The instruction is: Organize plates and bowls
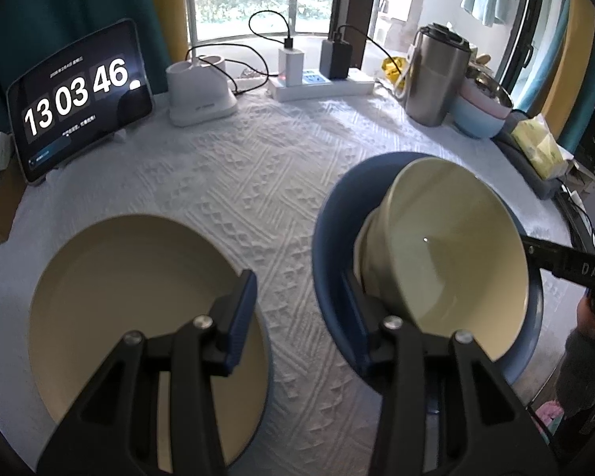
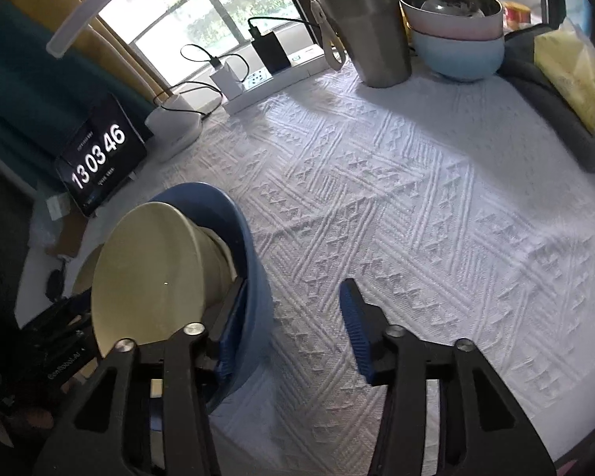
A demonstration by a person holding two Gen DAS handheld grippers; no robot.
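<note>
A white woven tablecloth [image 2: 396, 198] with a raised diamond pattern covers the whole table and fills most of both views. On it, at the lower left of the left wrist view, lies a wide, shallow cream plate [image 1: 131, 277] with a dark blue underside. To the right of it in that view sits a deep blue bowl [image 1: 333, 238] — and inside it a cream ceramic bowl [image 1: 448, 246] stands tipped on its side, mouth facing the lower right of the frame, foot against the blue wall.

The left gripper [image 1: 301, 317] hovers low with its jaws apart: one blue pad over the cream plate, the other down inside the blue bowl beside the tipped bowl's foot, with bare cloth between them. I cannot tell whether that pad touches it.

The right gripper [image 2: 289, 329] is likewise spread with nothing clamped — its left finger reaches into the blue bowl, its right one hangs over open cloth.

Along the upper edge stand a steel travel tumbler [image 2: 361, 23], stacked pink and pale blue bowls [image 2: 456, 39], a white power strip [image 1: 321, 83] and a tablet showing a clock [image 1: 79, 99].
</note>
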